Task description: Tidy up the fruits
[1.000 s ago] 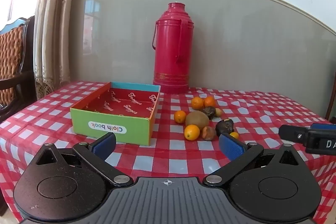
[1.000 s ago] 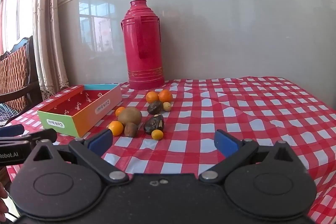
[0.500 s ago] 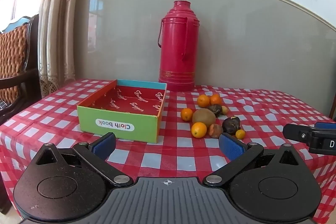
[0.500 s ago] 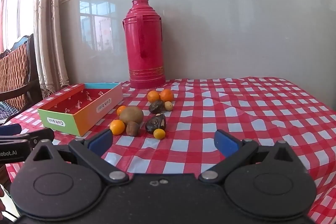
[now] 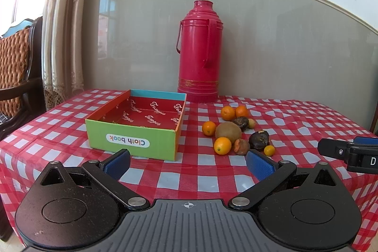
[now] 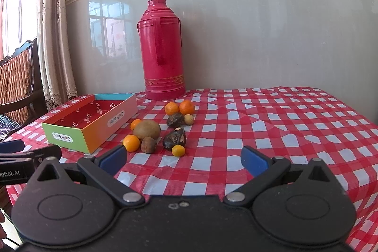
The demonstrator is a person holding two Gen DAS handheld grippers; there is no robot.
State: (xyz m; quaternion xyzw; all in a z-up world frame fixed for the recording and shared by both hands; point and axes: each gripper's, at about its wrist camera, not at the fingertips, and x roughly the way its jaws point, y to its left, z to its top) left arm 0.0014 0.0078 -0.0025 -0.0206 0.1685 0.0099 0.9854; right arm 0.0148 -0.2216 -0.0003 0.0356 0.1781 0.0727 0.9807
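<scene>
Where the left wrist view looks forward, the left gripper (image 5: pixel 187 161) gapes empty before the box (image 5: pixel 132 142); the fruits (image 5: pixel 236 130) lie clustered right of it, a red thermos (image 5: pixel 199 51) behind. Right wrist view: the right gripper (image 6: pixel 183 157) also spread wide, empty; fruits unobstructed on the checked tablecloth (image 6: pixel 283 134).

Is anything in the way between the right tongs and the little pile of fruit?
Nothing visible. Only bare checked tablecloth lies between the open right tongs and the fruit pile; the box sits off to its left.
</scene>
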